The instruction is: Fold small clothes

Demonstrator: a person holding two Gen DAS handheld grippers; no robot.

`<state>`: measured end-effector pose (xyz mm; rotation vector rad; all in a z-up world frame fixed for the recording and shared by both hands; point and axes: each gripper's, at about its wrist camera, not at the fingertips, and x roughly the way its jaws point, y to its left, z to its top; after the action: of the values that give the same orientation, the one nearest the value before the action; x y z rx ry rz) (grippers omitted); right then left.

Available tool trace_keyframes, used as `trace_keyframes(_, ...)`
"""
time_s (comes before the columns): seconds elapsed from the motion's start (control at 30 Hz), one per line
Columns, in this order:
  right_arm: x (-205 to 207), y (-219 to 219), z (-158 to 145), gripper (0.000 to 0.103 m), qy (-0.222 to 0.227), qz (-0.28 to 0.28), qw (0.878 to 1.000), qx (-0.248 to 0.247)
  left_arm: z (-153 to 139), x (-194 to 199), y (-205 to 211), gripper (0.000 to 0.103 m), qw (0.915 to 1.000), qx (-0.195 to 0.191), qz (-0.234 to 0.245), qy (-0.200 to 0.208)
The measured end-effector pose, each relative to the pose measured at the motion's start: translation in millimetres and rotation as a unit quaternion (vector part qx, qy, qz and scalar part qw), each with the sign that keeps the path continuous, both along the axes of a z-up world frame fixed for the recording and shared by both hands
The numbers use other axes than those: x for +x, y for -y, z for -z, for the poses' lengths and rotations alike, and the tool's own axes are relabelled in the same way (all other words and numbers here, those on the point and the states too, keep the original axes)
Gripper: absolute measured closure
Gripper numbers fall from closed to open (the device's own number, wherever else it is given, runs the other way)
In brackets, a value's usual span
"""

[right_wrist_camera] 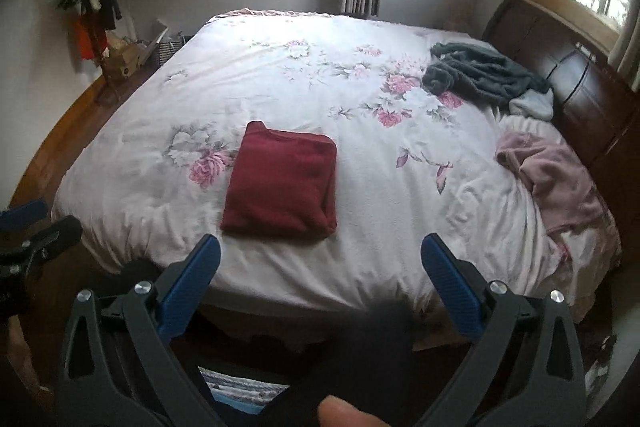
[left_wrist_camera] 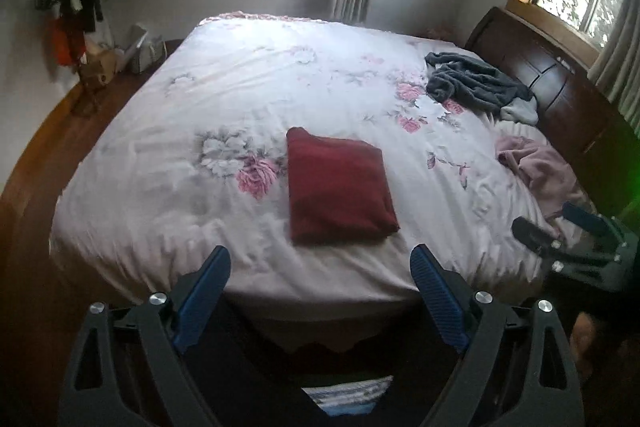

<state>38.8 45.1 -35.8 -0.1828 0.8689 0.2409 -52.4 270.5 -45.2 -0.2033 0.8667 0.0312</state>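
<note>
A dark red garment [left_wrist_camera: 340,187] [right_wrist_camera: 282,183] lies folded into a neat rectangle on the floral bedspread [left_wrist_camera: 240,99] [right_wrist_camera: 360,155], near the bed's front edge. My left gripper [left_wrist_camera: 320,259] hovers open above that edge, just short of the garment, with nothing between its blue pads. My right gripper [right_wrist_camera: 320,247] is also open and holds nothing, a little in front of the garment. Each gripper shows at the side of the other's view: the right gripper [left_wrist_camera: 560,223] and the left gripper [right_wrist_camera: 40,219]. A crumpled pink garment [left_wrist_camera: 540,167] [right_wrist_camera: 552,171] and a crumpled dark grey garment [left_wrist_camera: 476,83] [right_wrist_camera: 484,75] lie at the right.
A dark wooden headboard [left_wrist_camera: 540,75] [right_wrist_camera: 580,75] runs along the bed's right side. Hanging items and clutter [left_wrist_camera: 100,39] [right_wrist_camera: 112,39] stand by the left wall on the wooden floor. Windows are behind and to the right. A fingertip [right_wrist_camera: 348,413] shows at the bottom of the right wrist view.
</note>
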Motion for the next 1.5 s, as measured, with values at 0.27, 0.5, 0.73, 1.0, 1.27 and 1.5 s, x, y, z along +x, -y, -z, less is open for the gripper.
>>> trace_keyframes(0.27,-20.9,-1.1,-14.4,0.003,0.016,0.0,1.0,0.0,1.7,-10.8,0.0,0.011,0.9997,0.003,-0.023,-0.012)
trace_keyframes(0.5,-29.2,-0.8,-16.9,0.003,0.02,0.001,1.0,-0.003,7.5,-21.0,4.0,0.011,0.9998,0.004,-0.015,-0.016)
trace_keyframes(0.73,-30.8,-0.5,-17.0,0.003,0.012,0.001,1.0,0.001,9.7,-14.8,4.4,0.011,0.9996,0.013,-0.011,-0.025)
trace_keyframes(1.0,-13.1,4.1,-22.0,0.003,0.014,0.002,1.0,0.005,5.9,-2.7,6.8,0.011,0.9996,0.016,-0.001,-0.025)
trace_keyframes(1.27,-4.0,0.8,-24.7,0.003,0.016,-0.003,1.0,0.005,3.2,3.9,5.2,0.011,0.9997,0.012,0.003,-0.022)
trace_keyframes(1.5,-1.1,-1.8,-26.1,0.003,0.021,-0.004,1.0,0.0,-0.3,6.0,7.3,0.011,0.9997,0.011,0.007,-0.019)
